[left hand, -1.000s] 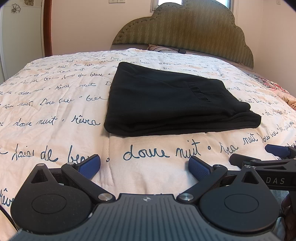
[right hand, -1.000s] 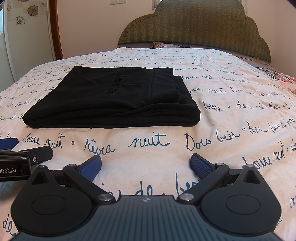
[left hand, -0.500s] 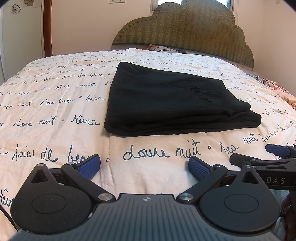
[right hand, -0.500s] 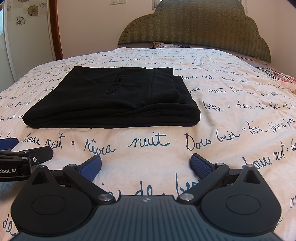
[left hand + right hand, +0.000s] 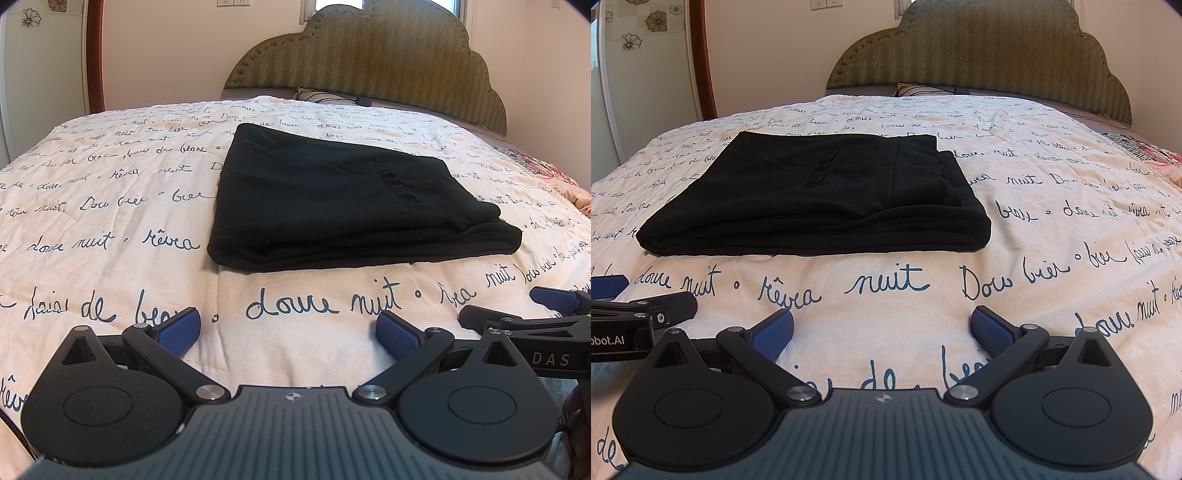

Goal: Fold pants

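Note:
The black pants (image 5: 343, 199) lie folded into a thick flat rectangle in the middle of the bed, a pocket slit showing on top. The right wrist view shows the same folded pants (image 5: 820, 199) to the left of centre. My left gripper (image 5: 288, 332) is open, low over the quilt, well short of the pants' near edge, with nothing between its blue pads. My right gripper (image 5: 882, 332) is open too, just as far back and holding nothing. Each gripper's fingers show at the edge of the other's view.
A cream quilt (image 5: 110, 206) with blue handwriting covers the bed. A padded olive headboard (image 5: 369, 66) stands at the far end, with a pillow (image 5: 923, 88) and a dark cable below it. A patterned cloth (image 5: 1145, 155) lies at the right edge.

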